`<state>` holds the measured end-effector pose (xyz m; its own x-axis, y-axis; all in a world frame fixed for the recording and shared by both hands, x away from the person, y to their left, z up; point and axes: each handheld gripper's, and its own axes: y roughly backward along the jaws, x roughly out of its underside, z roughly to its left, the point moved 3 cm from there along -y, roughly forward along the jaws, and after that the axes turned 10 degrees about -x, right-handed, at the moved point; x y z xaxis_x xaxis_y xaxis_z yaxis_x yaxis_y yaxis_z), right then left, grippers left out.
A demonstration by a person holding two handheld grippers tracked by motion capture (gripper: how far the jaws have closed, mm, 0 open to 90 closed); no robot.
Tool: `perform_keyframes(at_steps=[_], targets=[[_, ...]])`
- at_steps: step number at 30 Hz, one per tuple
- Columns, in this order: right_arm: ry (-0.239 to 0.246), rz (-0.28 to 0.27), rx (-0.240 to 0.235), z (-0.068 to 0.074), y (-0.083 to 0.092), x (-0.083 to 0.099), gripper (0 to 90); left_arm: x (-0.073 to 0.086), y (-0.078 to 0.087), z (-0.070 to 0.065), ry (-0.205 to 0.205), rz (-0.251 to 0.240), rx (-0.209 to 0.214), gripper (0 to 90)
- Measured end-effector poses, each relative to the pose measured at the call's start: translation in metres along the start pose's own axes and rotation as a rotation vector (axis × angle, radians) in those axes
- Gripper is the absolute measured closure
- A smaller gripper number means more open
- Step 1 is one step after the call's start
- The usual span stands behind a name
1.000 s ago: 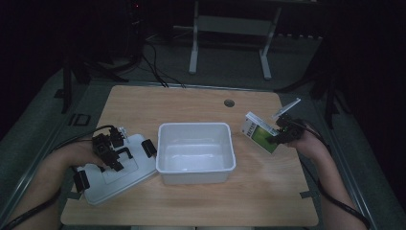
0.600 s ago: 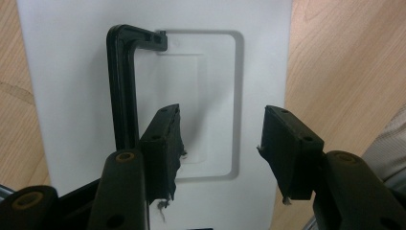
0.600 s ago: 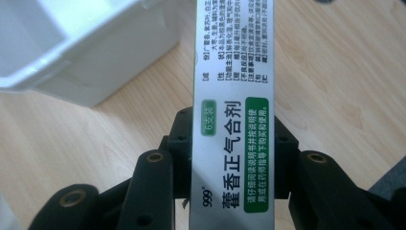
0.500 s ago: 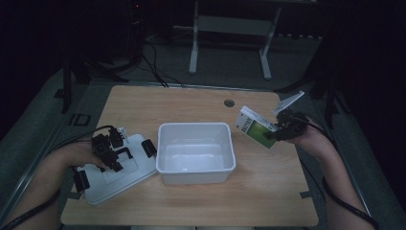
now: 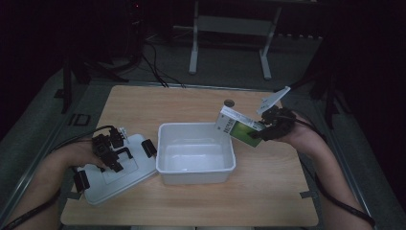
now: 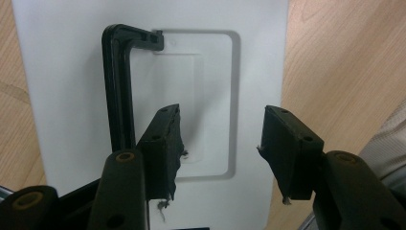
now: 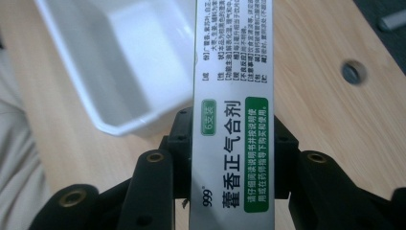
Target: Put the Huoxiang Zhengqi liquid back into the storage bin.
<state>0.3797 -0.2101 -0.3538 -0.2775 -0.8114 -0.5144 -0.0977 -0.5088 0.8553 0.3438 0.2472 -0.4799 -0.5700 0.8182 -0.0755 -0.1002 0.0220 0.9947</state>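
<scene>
A green-and-white medicine box [image 5: 238, 127] with Chinese print is held in the air, tilted, over the right rim of an open white tub [image 5: 194, 176]. My right gripper [image 5: 261, 134] is shut on its near end. In the right gripper view the box [image 7: 233, 57] runs up between the jaws of the right gripper [image 7: 233, 139], with the tub [image 7: 129, 125] to the left below it. My left gripper [image 5: 112, 153] rests over the tub's white lid [image 5: 129, 179] at the left. Seen from the left gripper view, the left gripper [image 6: 220, 139] is open above the lid [image 6: 62, 96], beside a black handle [image 6: 117, 86].
The wooden table [image 5: 268, 191] has a small round hole [image 5: 229, 102] near its far edge, behind the box. Black clips [image 5: 149, 147] sit on the lid's edges. Stands and cables lie on the dark floor beyond the table.
My right gripper has carried the box up and to the left, from beside the tub to over its right rim. The left gripper and lid have stayed put.
</scene>
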Motion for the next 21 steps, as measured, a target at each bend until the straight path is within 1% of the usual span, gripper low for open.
perform_keyframes(at_steps=[1, 3, 4, 6, 10, 17, 21], targets=[[0.012, -0.004, -0.013, 0.002, -0.002, -0.003, 63.8, 0.000, 0.000, 0.000, -0.006, -0.001, 0.002, 48.6], [0.043, -0.002, -0.043, 0.007, -0.006, -0.010, 63.7, 0.000, -0.001, 0.000, -0.001, -0.003, 0.003, 48.6], [0.050, -0.004, -0.058, 0.009, -0.008, -0.013, 63.7, 0.000, -0.001, 0.000, -0.003, 0.000, 0.001, 48.6], [0.074, 0.004, -0.071, 0.013, -0.012, -0.019, 63.7, 0.001, -0.001, 0.001, 0.000, 0.008, -0.004, 48.5], [0.126, 0.013, -0.101, 0.021, -0.019, -0.029, 63.7, 0.002, -0.001, 0.001, 0.003, 0.007, -0.005, 48.5], [0.204, 0.028, -0.148, 0.033, -0.031, -0.041, 63.7, 0.004, -0.002, 0.002, 0.012, 0.010, -0.008, 48.5], [0.244, 0.055, -0.183, 0.039, -0.039, -0.046, 63.7, 0.004, -0.002, 0.002, 0.013, 0.006, -0.004, 48.5]])
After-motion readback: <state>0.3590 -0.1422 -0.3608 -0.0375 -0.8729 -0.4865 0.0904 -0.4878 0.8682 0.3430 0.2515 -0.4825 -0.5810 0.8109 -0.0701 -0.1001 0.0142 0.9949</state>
